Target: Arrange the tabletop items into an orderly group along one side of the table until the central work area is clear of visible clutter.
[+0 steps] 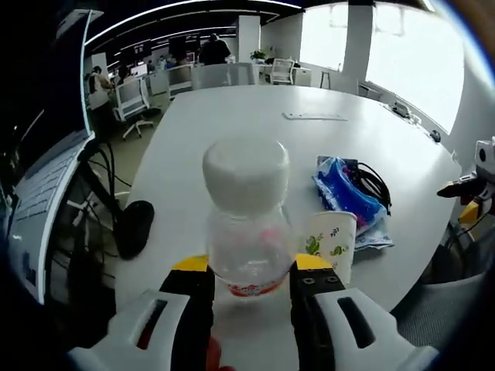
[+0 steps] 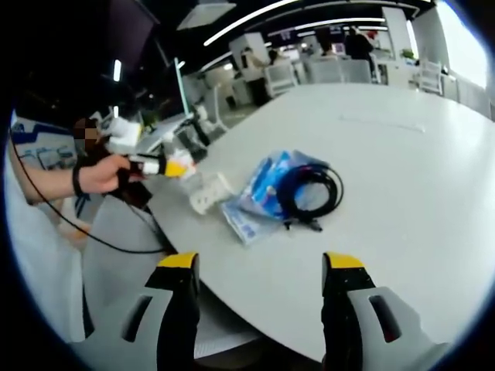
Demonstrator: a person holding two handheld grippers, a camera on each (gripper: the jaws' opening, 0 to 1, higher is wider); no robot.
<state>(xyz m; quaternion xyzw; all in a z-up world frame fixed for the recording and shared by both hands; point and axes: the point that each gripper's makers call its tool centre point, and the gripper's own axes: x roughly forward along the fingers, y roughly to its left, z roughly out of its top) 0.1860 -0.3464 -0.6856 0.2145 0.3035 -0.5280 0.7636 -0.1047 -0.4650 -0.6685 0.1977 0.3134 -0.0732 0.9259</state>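
Left gripper view had your left gripper clamped on a clear bottle with a white cap, held over the near edge of the white table. Just beside it stood a paper cup, then a blue packet under a coiled black cable. Your right gripper hung with jaws apart, holding nothing. Judging by this, you had barely begun: cup, packet and cable remained ungrouped.

Centre frame, a clear glossy plastic bottle wears a matt white cap. Right of it stands a printed paper cup. The blue bag looks like crinkled shiny plastic film. The white tabletop is smooth, faintly sheened.
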